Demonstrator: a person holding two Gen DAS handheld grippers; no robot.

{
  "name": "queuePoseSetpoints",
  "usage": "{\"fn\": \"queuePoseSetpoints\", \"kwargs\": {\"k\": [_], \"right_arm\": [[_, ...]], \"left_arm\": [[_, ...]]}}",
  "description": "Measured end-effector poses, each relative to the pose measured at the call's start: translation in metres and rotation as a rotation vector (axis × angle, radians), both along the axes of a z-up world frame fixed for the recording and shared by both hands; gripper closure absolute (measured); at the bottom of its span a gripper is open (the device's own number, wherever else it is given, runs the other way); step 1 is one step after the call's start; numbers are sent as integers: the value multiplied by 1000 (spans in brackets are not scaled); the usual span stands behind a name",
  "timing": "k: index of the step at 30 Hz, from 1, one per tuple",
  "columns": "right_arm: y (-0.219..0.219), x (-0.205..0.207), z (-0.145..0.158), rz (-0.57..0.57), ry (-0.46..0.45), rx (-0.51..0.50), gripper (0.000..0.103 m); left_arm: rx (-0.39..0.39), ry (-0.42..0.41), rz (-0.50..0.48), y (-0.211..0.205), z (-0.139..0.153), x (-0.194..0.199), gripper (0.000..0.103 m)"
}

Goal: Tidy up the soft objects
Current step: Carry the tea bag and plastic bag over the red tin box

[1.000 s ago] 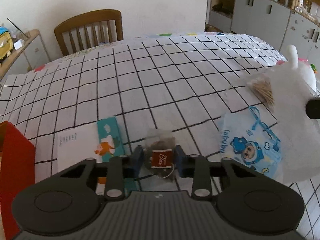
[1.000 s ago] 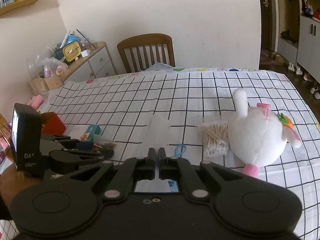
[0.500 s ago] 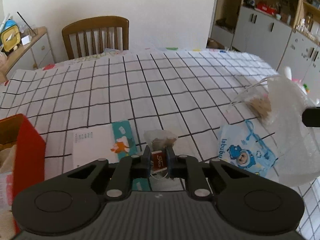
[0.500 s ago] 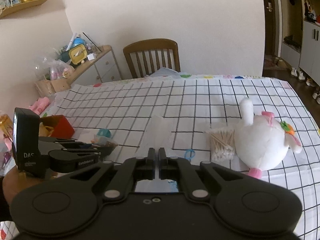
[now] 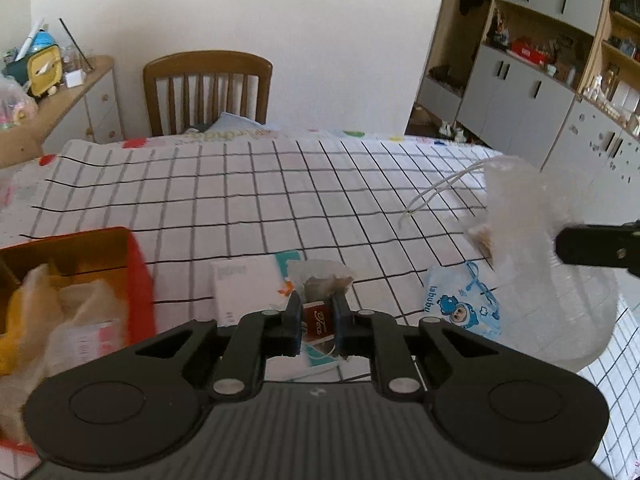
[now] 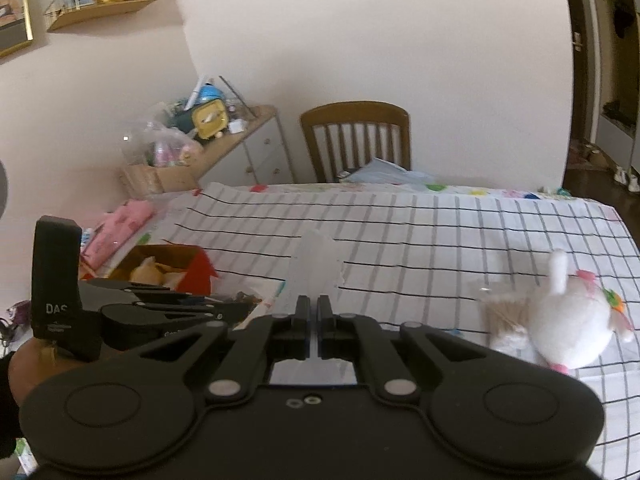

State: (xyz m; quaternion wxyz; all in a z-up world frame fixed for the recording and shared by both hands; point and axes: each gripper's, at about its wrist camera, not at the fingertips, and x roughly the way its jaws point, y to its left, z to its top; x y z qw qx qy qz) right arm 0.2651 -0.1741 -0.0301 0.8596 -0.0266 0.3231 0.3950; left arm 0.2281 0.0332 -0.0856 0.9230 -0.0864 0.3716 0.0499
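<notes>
My left gripper [image 5: 316,322] is shut on a tea bag [image 5: 322,286] with a red "Tea" tag and holds it above the checked tablecloth. My right gripper [image 6: 313,320] is shut on a clear plastic bag [image 6: 316,268], which also shows hanging at the right of the left wrist view [image 5: 548,264]. A red box [image 5: 80,264] with soft items in it stands at the left, also seen in the right wrist view [image 6: 168,264]. A white plush toy [image 6: 568,324] lies at the right beside a bundle of cotton swabs [image 6: 504,314].
A blue "labubu" packet [image 5: 460,304] and a white-and-teal tissue pack [image 5: 248,288] lie on the cloth [image 5: 280,184] under the grippers. A wooden chair [image 5: 208,88] stands at the far edge. A side cabinet [image 6: 240,152] with clutter is at the left.
My left gripper closed on the tea bag and lifted it. My right gripper rose with the plastic bag. Both views tilted up, and the red box came more into view.
</notes>
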Motion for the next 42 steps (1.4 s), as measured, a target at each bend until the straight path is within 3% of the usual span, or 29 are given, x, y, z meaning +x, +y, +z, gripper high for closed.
{"fn": "queuePoseSetpoints", "kwargs": {"k": [9,19,30,42], "right_arm": [[52,-28,16,74,-15,24,101],[117,-50,24,123,-4,44,101],[187,-52,6,127,64,22,101],[247,-48,-37,128,88,-95,101]], "left_arm": [[27,-38,45,41,34,-43,88],[62,-36,104,102,49,-79,88],[75,17,123,158,35,-93,88],[75,69,144,198,9,-86,88]]}}
